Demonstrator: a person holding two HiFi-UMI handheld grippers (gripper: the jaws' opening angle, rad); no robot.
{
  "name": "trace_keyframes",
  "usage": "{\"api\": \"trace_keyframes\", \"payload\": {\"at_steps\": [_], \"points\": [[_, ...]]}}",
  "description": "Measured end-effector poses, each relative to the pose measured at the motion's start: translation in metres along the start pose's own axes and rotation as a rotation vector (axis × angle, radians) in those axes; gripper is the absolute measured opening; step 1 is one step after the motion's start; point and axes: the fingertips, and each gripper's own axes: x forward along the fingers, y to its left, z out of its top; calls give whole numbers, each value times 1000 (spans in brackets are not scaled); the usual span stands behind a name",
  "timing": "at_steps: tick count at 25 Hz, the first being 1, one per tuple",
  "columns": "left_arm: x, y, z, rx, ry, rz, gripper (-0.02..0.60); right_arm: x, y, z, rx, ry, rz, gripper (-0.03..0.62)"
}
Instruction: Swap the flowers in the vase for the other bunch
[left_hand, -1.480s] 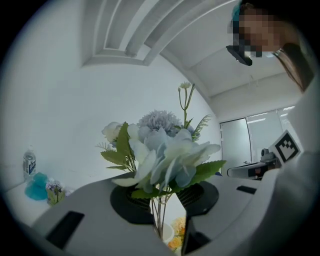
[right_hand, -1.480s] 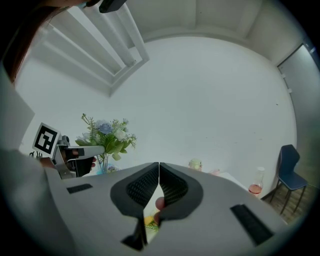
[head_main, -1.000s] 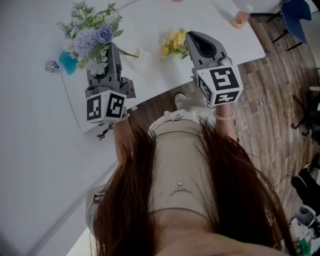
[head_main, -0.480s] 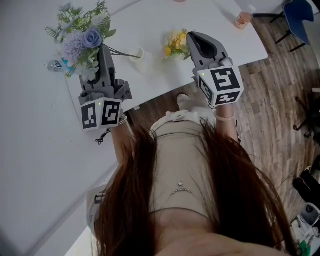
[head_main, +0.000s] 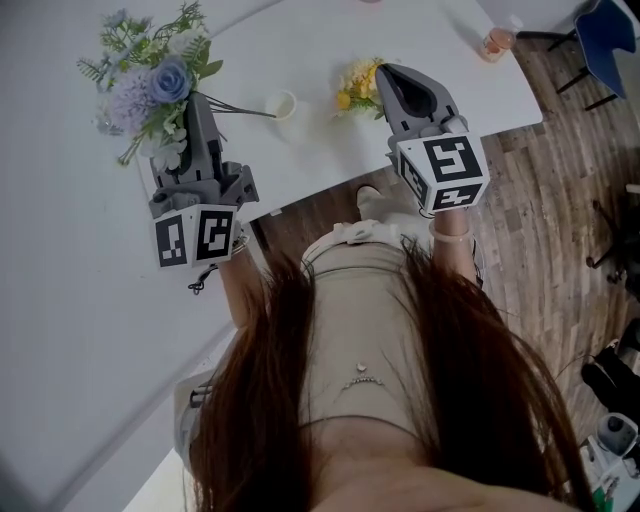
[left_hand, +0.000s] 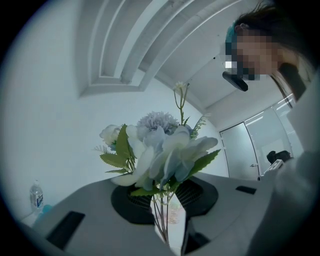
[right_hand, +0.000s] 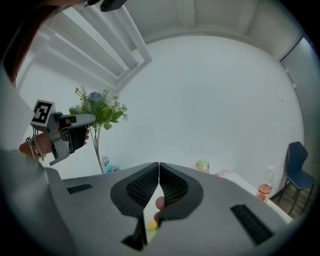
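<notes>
A blue, purple and white bunch (head_main: 150, 78) is up off the white table (head_main: 320, 40), its thin stems trailing down toward a small white vase (head_main: 283, 103). My left gripper (head_main: 195, 108) is shut on those stems. In the left gripper view the blooms (left_hand: 160, 147) rise straight above the jaws and the stems (left_hand: 161, 220) pass between them. My right gripper (head_main: 386, 72) is shut, with the yellow bunch (head_main: 357, 84) at its tip. Yellow petals (right_hand: 149, 225) show below the closed jaws in the right gripper view. That view also shows the left gripper (right_hand: 67, 131) holding the bouquet upright.
A bottle with a pink drink (head_main: 497, 42) stands near the table's far right corner, beside a blue chair (head_main: 600, 30). A small water bottle (right_hand: 105, 162) and a teal object stand below the blue bunch. The table's front edge runs just ahead of my body, over wood floor (head_main: 540, 220).
In the head view the left gripper and blue bunch have drifted left and now cover the teal object. The whole view has shifted slightly. The right gripper looks much the same.
</notes>
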Motion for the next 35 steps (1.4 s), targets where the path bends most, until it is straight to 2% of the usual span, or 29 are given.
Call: {"api": "trace_keyframes", "payload": {"at_steps": [8,14,24,35], "points": [[-22,33,8,2,64,42,103,9,29,12,-6,8,25,28],[-34,57,-9,-23,150,77,103,14,43,11,-8,28,36,28],[-34,76,-71,-85,308,95,103,33,50,2,-24,71,61,28],[-37,97,-145,-126,521,109,103,51,51,-9,-42,118,68,28]]}}
